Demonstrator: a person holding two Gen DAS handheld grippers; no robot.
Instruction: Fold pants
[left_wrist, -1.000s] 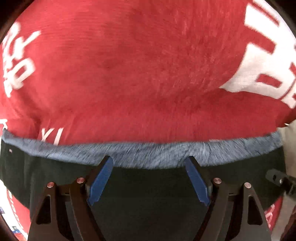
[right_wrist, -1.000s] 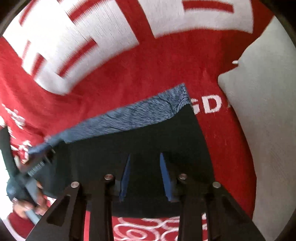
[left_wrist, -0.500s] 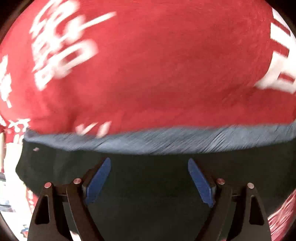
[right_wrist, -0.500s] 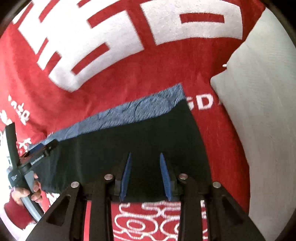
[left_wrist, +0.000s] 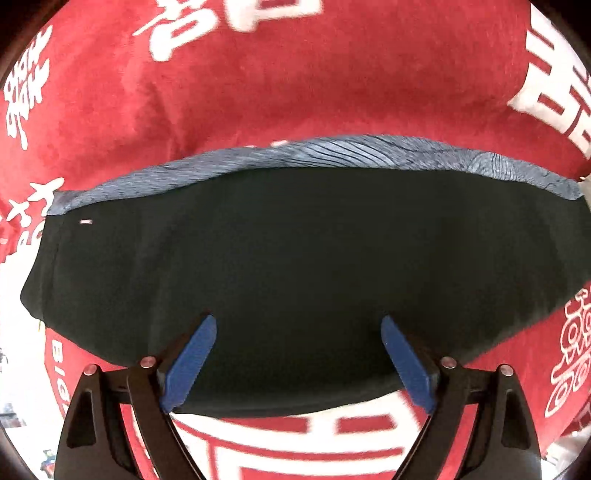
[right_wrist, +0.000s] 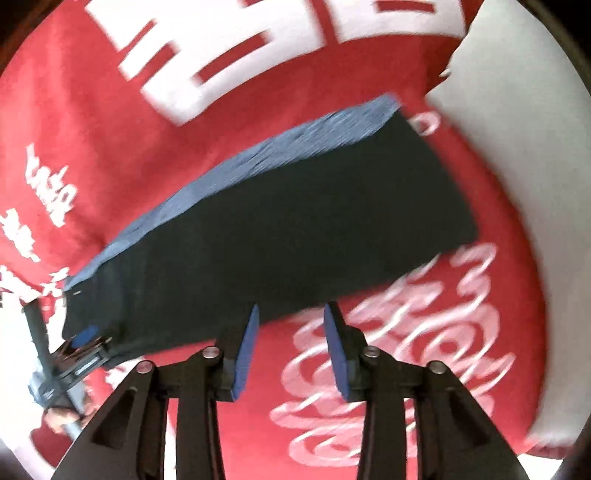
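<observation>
The black pants (left_wrist: 295, 266) lie folded flat in a wide band on a red blanket, with a blue-grey patterned waistband (left_wrist: 332, 155) along the far edge. My left gripper (left_wrist: 295, 354) is open and empty, hovering over the near edge of the pants. In the right wrist view the pants (right_wrist: 295, 229) run diagonally, waistband (right_wrist: 258, 155) on the far side. My right gripper (right_wrist: 291, 343) is open and empty, just off the near edge of the pants. The left gripper (right_wrist: 85, 343) shows at the pants' left end.
The red blanket (left_wrist: 295, 74) with large white characters covers the surface in both views (right_wrist: 92, 129). A white pillow (right_wrist: 517, 166) lies to the right of the pants. The blanket's edge and bright floor show at far left (left_wrist: 14, 314).
Both grippers have pulled back and up from the pants, so more of the folded garment and the blanket in front of it shows. Both stay open.
</observation>
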